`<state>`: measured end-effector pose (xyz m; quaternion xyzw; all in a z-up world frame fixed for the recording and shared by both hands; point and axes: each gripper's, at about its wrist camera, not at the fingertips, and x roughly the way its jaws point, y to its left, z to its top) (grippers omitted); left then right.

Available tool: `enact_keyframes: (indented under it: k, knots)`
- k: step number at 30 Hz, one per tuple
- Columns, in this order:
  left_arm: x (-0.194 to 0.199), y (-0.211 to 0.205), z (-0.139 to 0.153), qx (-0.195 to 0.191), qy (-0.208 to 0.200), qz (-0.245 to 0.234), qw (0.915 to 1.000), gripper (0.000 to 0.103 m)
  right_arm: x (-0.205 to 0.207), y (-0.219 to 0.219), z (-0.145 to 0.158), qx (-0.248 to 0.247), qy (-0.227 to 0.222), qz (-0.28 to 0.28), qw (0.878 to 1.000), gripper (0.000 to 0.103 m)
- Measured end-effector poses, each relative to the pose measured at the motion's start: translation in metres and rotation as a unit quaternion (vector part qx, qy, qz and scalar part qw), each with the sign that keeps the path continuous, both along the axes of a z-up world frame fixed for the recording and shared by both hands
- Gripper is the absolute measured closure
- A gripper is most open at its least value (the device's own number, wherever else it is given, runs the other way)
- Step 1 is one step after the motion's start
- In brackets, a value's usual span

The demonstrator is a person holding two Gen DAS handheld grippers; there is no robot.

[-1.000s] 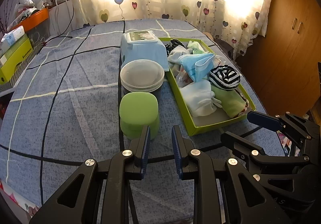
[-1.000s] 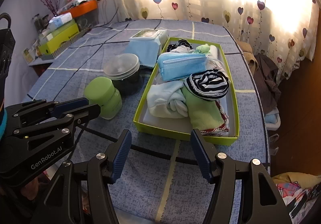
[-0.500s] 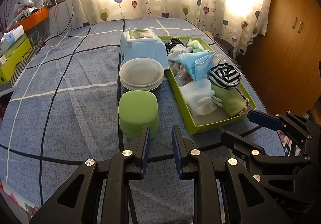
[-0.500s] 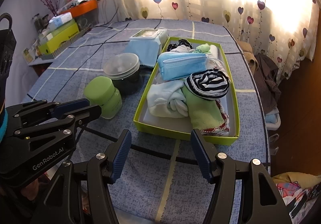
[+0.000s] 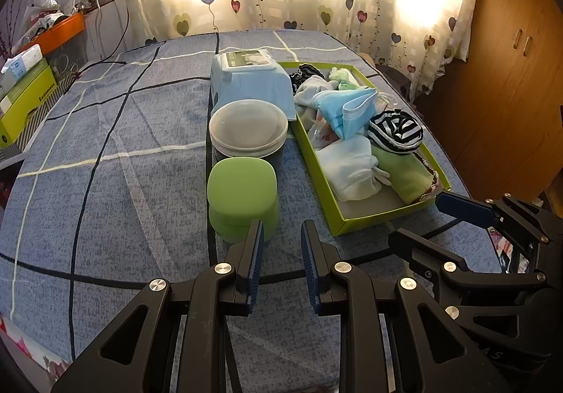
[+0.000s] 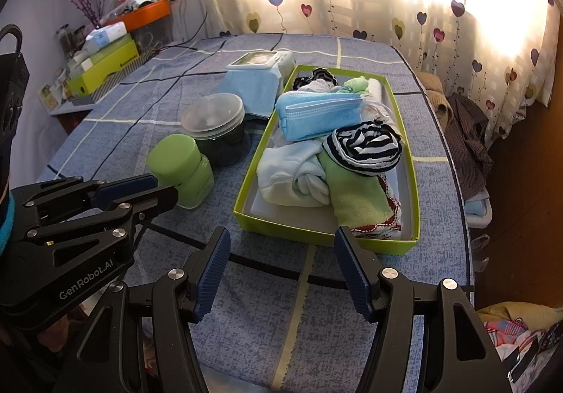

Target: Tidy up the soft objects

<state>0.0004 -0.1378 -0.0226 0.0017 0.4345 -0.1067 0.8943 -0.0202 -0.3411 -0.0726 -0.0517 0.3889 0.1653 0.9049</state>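
Blue ribbed pads are seen on the black jaws of the left gripper (image 5: 279, 262) in the left wrist view; the jaws are set to a narrow gap and nothing is held between them. Just beyond the tips, slightly left, a matte green jar (image 5: 242, 195) with a rounded-square lid is located on the blue checked cloth (image 5: 105, 181). Farther ahead, a round container (image 5: 248, 127) with a clear, glossy lid is found, and behind it a pale blue soft pack of wipes (image 5: 251, 79) with a flat white flap. Ahead and to the right, a lime-green rectangular cardboard tray (image 5: 318, 178) is filled with soft items: a white knitted bundle (image 5: 350, 169), a green terry cloth (image 5: 404, 174), a black-and-white striped roll (image 5: 396, 130) and a pleated blue face mask (image 5: 346, 107). The right gripper (image 5: 468, 217) is visible at the right edge.

From the right wrist view, the right gripper (image 6: 281, 269) is shown with its jaws spread wide and empty. The tray (image 6: 242, 188) lies directly ahead of the tips, with the striped roll (image 6: 364, 144) resting on the green terry cloth (image 6: 355, 195) and the mask (image 6: 318, 114) lying beyond. The green jar (image 6: 179, 166) and the round container (image 6: 216, 130) are positioned ahead to the left, and the left gripper (image 6: 147, 188) is seen beside the jar.
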Motion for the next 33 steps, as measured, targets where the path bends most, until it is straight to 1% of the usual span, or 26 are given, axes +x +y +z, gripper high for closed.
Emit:
enact_keyframes:
  k: [33]
  knots:
    - [0.0007,0.0019,-0.0019,-0.003,0.004,0.000,1.0000,0.080,0.0009,0.0009,-0.0014,-0.001,0.001,0.000,1.000,0.041]
